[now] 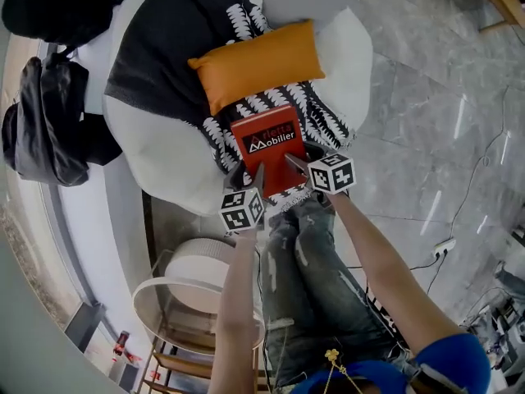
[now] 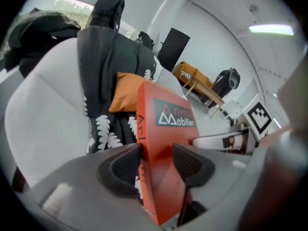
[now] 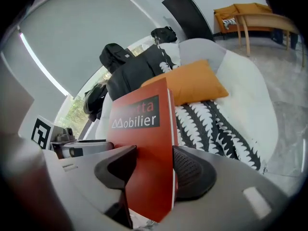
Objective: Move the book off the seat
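Both pairs of jaws pinch the red book (image 1: 264, 144) through its thickness, the left gripper (image 2: 156, 160) at the spine corner and the right gripper (image 3: 153, 165) at the page-edge corner, so it rises from them over the front of the seat (image 1: 156, 162).

- A rounded white seat (image 1: 156, 158) stands on a grey marbled tile floor (image 1: 426, 97).
- A black throw (image 1: 172, 48) with white leaf print hangs over the seat's back and runs down across the sitting surface to its front edge.
- An orange cushion (image 1: 258, 64) lies on the throw, against the backrest.
- To either side of the throw, the seat's white upholstery is bare.
- A round white side table (image 1: 205, 273) stands on the floor just beside the seat.
- A white socket block (image 1: 444, 245) with a thin cable lies on the floor, well apart from the seat.
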Motion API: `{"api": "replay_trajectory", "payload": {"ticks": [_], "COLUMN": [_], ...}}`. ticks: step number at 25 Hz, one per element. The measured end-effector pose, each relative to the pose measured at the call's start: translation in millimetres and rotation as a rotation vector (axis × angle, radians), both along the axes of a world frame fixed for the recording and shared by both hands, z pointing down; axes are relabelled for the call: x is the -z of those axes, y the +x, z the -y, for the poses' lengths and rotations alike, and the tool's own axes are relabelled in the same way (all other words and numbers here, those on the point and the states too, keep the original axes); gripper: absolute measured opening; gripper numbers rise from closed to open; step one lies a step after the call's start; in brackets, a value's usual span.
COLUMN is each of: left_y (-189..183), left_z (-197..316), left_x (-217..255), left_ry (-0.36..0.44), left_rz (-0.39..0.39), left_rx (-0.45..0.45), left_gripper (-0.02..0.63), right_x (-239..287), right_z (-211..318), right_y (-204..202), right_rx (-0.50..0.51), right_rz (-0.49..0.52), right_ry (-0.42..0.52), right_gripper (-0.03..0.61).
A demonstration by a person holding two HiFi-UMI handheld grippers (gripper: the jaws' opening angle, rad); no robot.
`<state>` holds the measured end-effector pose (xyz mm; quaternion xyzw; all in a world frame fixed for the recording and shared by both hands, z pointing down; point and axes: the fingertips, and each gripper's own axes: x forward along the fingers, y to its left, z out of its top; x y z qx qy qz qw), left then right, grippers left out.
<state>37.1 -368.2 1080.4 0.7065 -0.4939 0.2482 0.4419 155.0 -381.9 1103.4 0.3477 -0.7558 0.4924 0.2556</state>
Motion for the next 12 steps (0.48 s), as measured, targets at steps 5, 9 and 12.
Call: {"api": "replay_trajectory", "payload": {"ticks": [5,9,12], "left_y": [1,0,0], "left_z": [9,25,19], "left_x": [101,185,253], "left_ry": [0.082,0.15,0.181], "left_rz": [0.001,0.0,0.003], "left_rx": [0.035,0.073,0.098], "left_gripper": [0.199,0.199,0.198], "right_x": [102,187,254], "right_z": [13,34,32], "right_y": [3,1,0], "right_rx": [0.008,0.021,0.034], "right_rz": [0.009,0.009,0.016], "right_ry": [0.067,0.136,0.164], "right_gripper": [0.232,0.232,0.233]}}
